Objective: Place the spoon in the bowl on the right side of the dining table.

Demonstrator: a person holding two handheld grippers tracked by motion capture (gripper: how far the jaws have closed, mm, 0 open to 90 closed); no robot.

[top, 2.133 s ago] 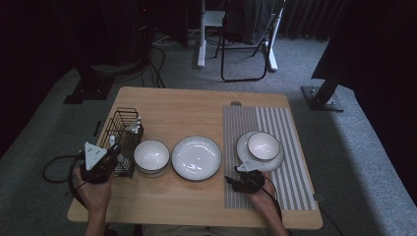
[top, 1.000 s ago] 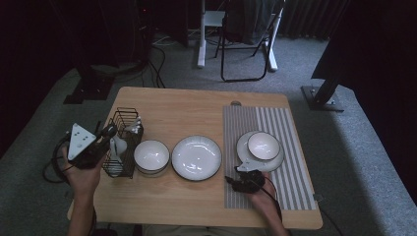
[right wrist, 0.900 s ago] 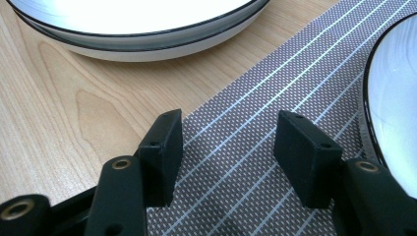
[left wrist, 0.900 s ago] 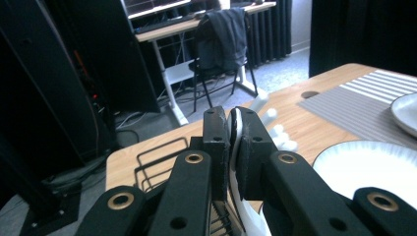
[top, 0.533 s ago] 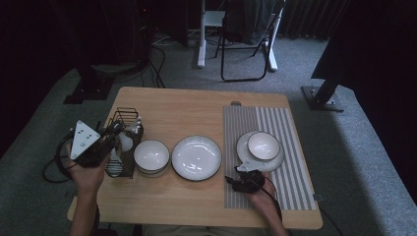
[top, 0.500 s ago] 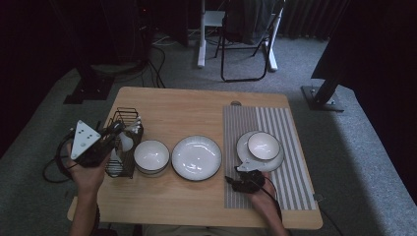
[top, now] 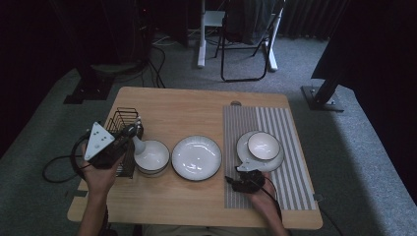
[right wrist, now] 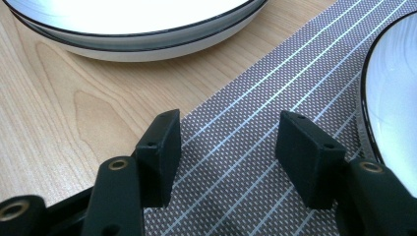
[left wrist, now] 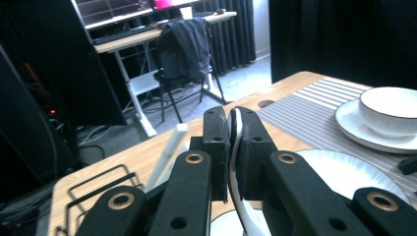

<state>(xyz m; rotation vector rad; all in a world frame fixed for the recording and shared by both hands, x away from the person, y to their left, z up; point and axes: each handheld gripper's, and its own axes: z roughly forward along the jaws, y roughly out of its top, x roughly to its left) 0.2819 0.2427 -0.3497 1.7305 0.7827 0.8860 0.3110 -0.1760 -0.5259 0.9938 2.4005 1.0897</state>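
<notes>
My left gripper (top: 127,135) is shut on the handle of a white ceramic spoon (top: 138,146). The spoon's scoop hangs over the left rim of a white bowl (top: 153,157). In the left gripper view the handle (left wrist: 235,129) is pinched edge-on between my pads (left wrist: 218,147). My right gripper (top: 241,174) rests low on the striped mat (top: 292,172) with its jaws open and nothing between them (right wrist: 226,147). It lies just in front of a saucer (top: 246,158) carrying a bowl (top: 263,144).
A black wire basket (top: 123,118) stands at the table's left, with another white handle (left wrist: 169,147) sticking out of it. A wide empty plate (top: 196,157) lies mid-table. On the floor beyond the table stands a folding chair (top: 246,44).
My left hand has carried the spoon rightwards, from beside the basket to the left bowl's rim. The right hand has stayed on the mat.
</notes>
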